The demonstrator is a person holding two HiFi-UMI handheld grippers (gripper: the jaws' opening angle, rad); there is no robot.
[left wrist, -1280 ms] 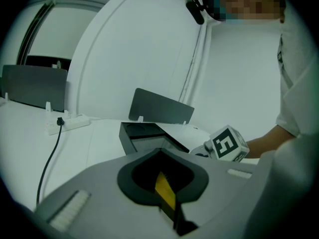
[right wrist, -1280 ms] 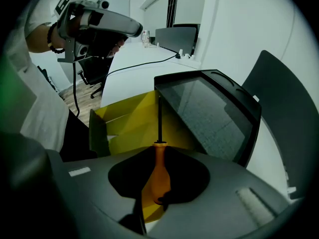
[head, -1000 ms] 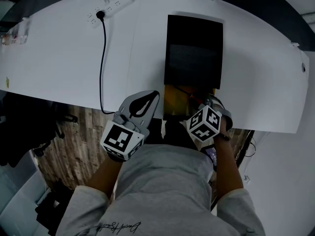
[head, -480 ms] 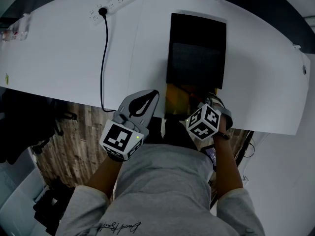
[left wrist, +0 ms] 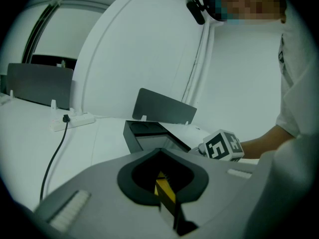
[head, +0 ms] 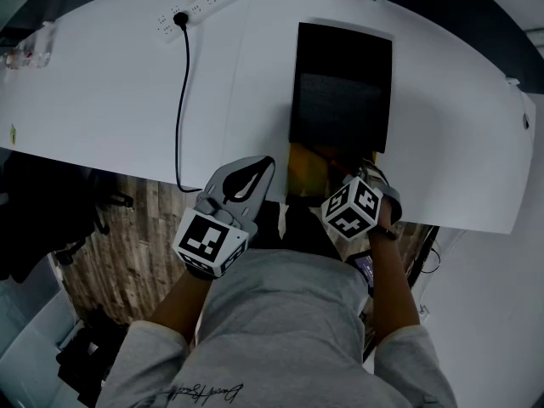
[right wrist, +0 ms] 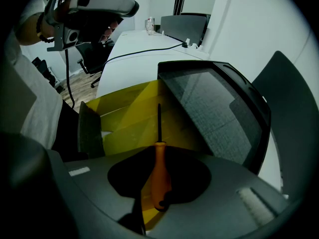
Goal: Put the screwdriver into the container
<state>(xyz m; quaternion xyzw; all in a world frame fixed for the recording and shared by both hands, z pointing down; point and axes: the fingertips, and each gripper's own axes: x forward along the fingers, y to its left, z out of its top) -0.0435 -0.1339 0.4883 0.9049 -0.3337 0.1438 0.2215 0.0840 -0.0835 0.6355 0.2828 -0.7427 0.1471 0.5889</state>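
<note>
An orange-handled screwdriver [right wrist: 159, 176] with a dark shaft lies between the jaws of my right gripper [right wrist: 159, 152], tip pointing into the open yellow container [right wrist: 127, 116]. The jaws are opening with the handle still between them. In the head view, my right gripper [head: 360, 175] is at the container's [head: 303, 170] near end, at the table edge. A black box [head: 342, 87] with a dark lid [right wrist: 214, 108] adjoins the container's far side. My left gripper [head: 267, 165] rests shut and empty just left of the container; its jaws [left wrist: 160, 151] stand together.
The white table [head: 102, 100] carries a power strip [head: 197, 2] at the back with a black cable [head: 180, 100] running to the near edge. Wood floor and a dark chair lie below on the left. The right gripper's marker cube [left wrist: 222, 146] shows in the left gripper view.
</note>
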